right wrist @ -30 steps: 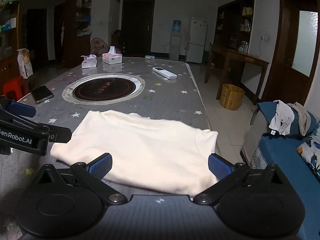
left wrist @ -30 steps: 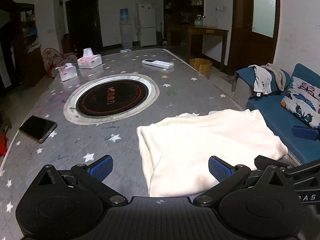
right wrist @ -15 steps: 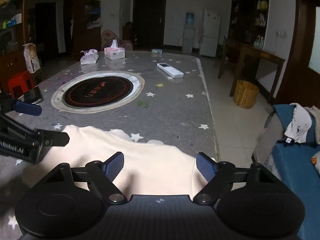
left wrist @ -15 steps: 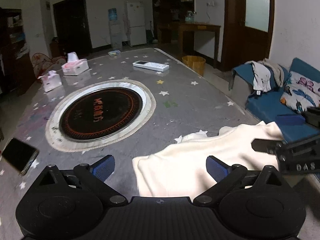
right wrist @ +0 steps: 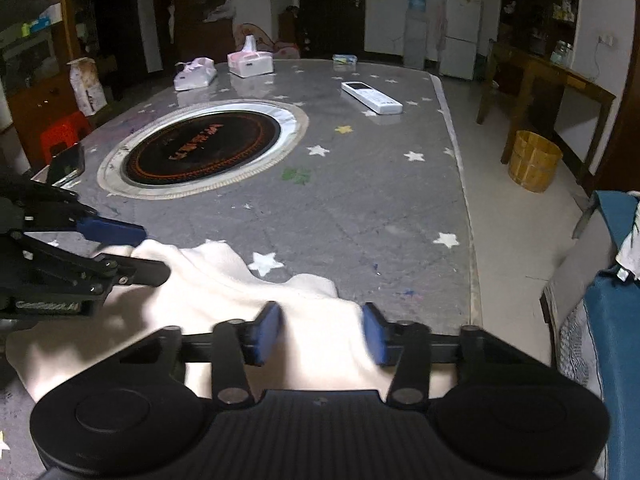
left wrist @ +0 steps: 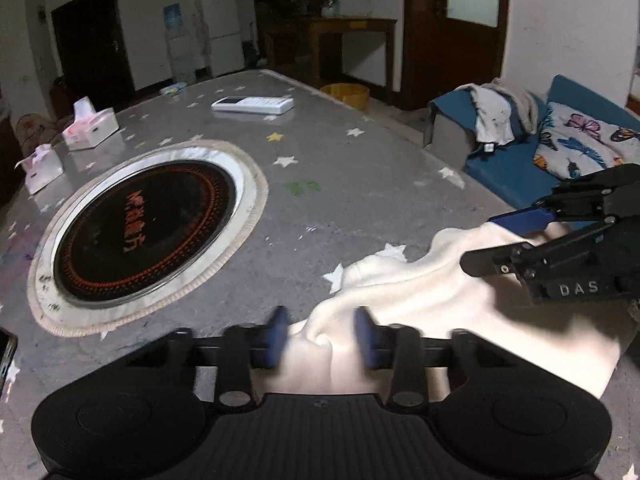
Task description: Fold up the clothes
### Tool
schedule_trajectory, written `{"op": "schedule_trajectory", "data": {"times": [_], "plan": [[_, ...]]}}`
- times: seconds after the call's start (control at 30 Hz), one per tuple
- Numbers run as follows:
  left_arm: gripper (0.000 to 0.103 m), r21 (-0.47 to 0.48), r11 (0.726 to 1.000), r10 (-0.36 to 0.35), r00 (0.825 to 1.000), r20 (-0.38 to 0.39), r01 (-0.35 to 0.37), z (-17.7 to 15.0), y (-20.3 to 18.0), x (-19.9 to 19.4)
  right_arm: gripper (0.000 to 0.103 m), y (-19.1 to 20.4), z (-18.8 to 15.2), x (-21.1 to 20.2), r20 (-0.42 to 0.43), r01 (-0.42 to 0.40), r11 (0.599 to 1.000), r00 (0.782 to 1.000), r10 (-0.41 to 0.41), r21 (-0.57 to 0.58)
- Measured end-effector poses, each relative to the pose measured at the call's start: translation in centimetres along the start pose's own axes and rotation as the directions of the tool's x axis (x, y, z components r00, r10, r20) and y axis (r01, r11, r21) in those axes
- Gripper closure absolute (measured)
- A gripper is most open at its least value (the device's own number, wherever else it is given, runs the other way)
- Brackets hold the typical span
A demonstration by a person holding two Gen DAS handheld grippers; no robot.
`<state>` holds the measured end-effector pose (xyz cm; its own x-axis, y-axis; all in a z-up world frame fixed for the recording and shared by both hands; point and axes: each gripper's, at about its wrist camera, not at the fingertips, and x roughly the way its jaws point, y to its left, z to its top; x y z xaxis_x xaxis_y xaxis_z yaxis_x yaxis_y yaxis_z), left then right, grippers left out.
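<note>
I saw the cream garment [left wrist: 452, 304] bunched at the near edge of the star-patterned worktop [left wrist: 344, 184]. Left gripper [left wrist: 322, 338] jaws stood partly closed, cloth between the pads; right gripper [right wrist: 322, 336] likewise, cloth gathered between.

— How do we have the left gripper [left wrist: 322, 336]?

— Low and pointing forward, its blue pads [left wrist: 276, 334] drawn in close with a narrow gap between them. A bunched ridge of the cream cloth [left wrist: 440, 304] sits in that gap, and we cannot tell whether the jaws are fully pinching it.

— And the right gripper [right wrist: 322, 334]?

— Much the same: low, level, jaws partly closed, cloth lying between its pads [right wrist: 267, 332]. The blur there hides whether they press on it.

— How do the two stand to each other?

— Side by side and near, each showing in the other's camera, fingers angled inward over the same cloth.
</note>
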<state>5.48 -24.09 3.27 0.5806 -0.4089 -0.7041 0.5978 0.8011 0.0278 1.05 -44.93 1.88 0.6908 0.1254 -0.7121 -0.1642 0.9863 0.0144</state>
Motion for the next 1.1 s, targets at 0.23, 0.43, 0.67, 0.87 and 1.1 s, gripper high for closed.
{"op": "schedule_trajectory", "data": {"times": [0.23, 0.43, 0.67, 0.87, 1.1], "plan": [[0.095, -0.02, 1.0, 0.002, 0.998, 0.063, -0.001, 0.5, 0.0, -1.8, 0.095, 0.3, 0.9, -2.2, 0.054, 0.025, 1.0, 0.998, -0.024, -0.009], [0.095, -0.074, 0.997, 0.029, 0.978, 0.205, -0.014, 2.7, 1.4, -6.9, 0.096, 2.1, 2.6, -7.3, 0.219, 0.006, 1.0, 0.976, 0.0, -0.025], [0.096, -0.117, 0.993, 0.074, 0.902, 0.425, -0.027, 4.2, 3.2, -16.7, 0.096, 4.7, 3.7, -14.7, 0.42, -0.07, 0.995, 0.903, 0.091, -0.064], [0.095, -0.064, 0.997, 0.064, 0.871, 0.487, -0.037, 0.8, 2.7, -23.5, 0.096, 6.9, 4.2, -20.6, 0.552, -0.133, 0.985, 0.816, 0.171, -0.109], [0.064, -0.051, 0.999, 0.025, 0.924, 0.382, -0.006, -3.3, 2.0, -23.5, 0.083, 9.0, -0.1, -20.7, 0.471, -0.115, 0.984, 0.867, 0.165, -0.133]]}}
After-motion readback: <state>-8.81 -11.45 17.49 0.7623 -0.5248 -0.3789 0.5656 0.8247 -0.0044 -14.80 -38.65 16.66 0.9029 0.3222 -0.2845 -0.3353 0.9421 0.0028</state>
